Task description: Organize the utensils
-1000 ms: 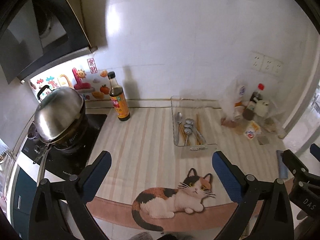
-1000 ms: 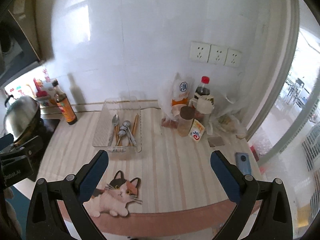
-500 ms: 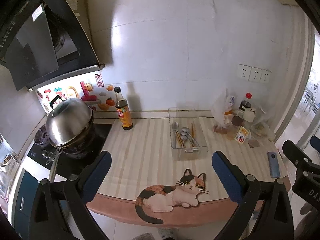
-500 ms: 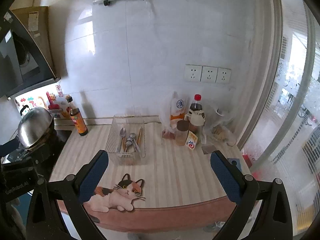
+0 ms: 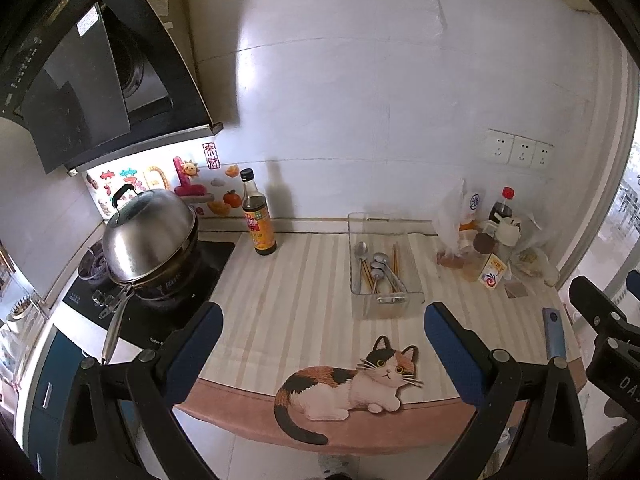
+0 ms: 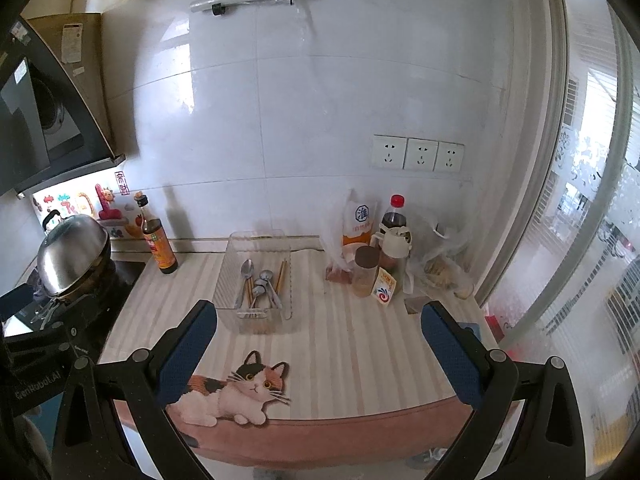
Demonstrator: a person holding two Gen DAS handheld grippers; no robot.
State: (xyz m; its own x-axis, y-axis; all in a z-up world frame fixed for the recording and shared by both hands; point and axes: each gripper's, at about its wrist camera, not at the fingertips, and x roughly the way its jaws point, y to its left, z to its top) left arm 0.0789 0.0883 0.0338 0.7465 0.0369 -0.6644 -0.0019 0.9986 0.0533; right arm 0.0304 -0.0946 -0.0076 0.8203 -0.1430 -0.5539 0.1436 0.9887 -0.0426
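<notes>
The chopsticks (image 5: 367,276) are being partly covered by the spoons (image 5: 380,266) inside the clear tray (image 5: 386,300). The phone (image 6: 469,327) is being largely hidden behind the right fingers (image 6: 450,354). Bottle labels are being rendered too small to read.

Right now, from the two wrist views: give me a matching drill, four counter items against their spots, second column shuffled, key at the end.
Things:
1. clear plastic utensil tray
2. dark brown sauce bottle with the orange label
3. steel domed pot lid
4. blue phone

Places:
A. on the pan on the black cooktop, left end
B. flat near the counter's right edge
C. mid-counter, holding metal spoons and wooden chopsticks
D. upright by the back wall, just right of the cooktop

Pairs: 1-C, 2-D, 3-A, 4-B
</notes>
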